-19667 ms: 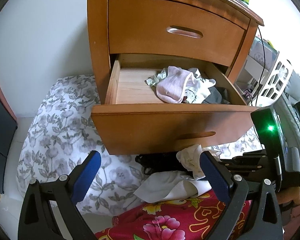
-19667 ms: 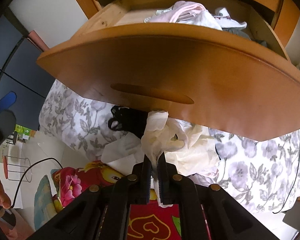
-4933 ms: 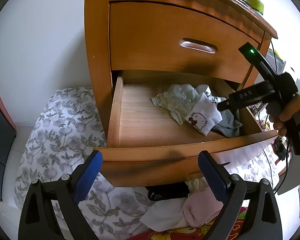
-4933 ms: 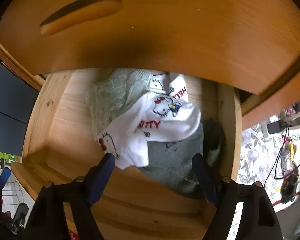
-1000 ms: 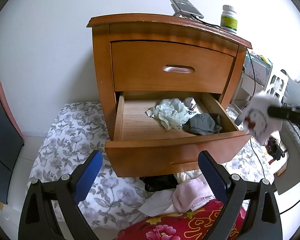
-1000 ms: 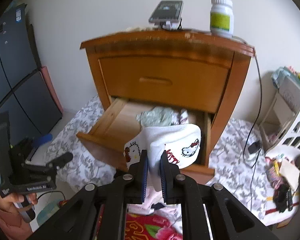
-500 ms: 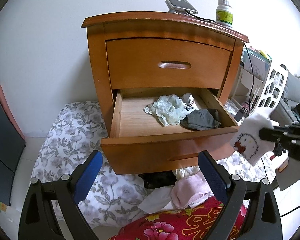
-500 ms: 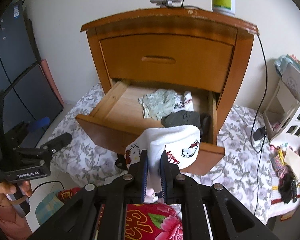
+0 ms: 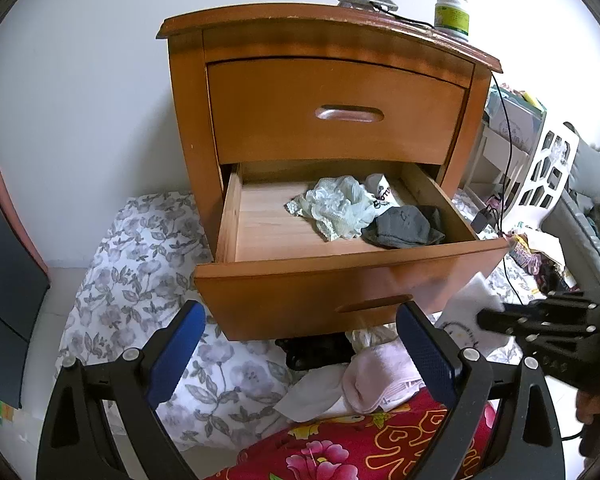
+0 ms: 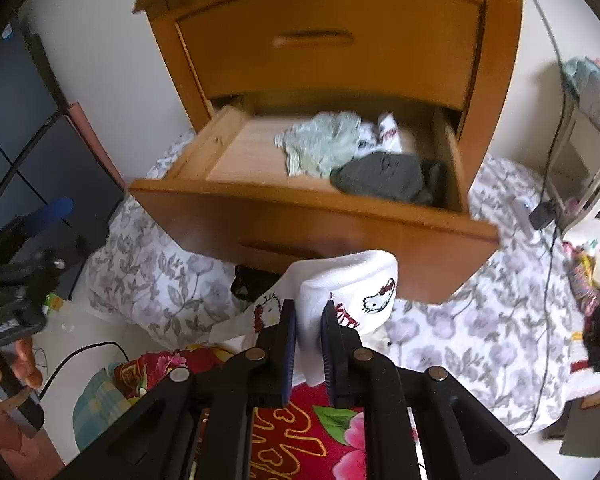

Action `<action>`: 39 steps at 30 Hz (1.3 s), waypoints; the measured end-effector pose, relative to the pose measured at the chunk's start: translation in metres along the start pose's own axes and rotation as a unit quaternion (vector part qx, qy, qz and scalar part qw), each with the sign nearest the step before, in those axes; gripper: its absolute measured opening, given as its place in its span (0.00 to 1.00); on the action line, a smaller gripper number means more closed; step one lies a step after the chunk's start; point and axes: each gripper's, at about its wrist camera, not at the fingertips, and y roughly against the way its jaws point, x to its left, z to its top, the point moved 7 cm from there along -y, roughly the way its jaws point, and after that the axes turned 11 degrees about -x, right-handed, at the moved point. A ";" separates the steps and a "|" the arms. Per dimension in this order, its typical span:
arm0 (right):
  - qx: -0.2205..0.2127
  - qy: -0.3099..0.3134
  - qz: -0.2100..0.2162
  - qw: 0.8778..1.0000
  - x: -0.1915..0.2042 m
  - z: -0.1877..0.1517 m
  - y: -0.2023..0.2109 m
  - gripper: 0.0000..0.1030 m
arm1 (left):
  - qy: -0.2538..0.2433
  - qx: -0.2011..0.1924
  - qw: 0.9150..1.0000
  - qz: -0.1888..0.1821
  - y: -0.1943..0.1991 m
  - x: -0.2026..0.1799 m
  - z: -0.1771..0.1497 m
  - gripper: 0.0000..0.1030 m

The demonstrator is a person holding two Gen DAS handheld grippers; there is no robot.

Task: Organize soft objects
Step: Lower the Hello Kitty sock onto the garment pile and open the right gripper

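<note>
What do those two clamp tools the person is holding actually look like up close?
Both are matte black plastic frames with round silver screws. The left gripper has two broad fingers faced with textured blue pads. The right gripper has the same black arms and thin, ribbed blue pads. A bare hand grips the handle; no sleeve shows.

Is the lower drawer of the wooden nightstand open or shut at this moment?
Open. The lower drawer is pulled out, so the pale green cloth and grey sock inside show.
</note>
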 end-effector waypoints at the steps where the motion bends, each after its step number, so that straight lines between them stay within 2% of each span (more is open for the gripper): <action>1: 0.004 -0.001 0.001 1.000 0.001 -0.002 -0.004 0.13 | 0.000 0.001 1.000 0.000 -0.001 0.001 -0.001 0.94; 22: 0.061 -0.011 0.002 0.998 0.009 -0.018 -0.057 0.15 | 0.009 0.021 1.000 -0.001 -0.016 0.009 -0.010 0.94; 33: 0.121 -0.016 0.001 0.993 0.007 -0.048 -0.093 0.15 | 0.007 0.030 1.000 -0.001 -0.021 0.010 -0.013 0.94; 39: 0.119 -0.019 -0.005 0.993 0.002 -0.046 -0.090 0.15 | 0.008 0.032 0.999 -0.001 -0.022 0.011 -0.014 0.94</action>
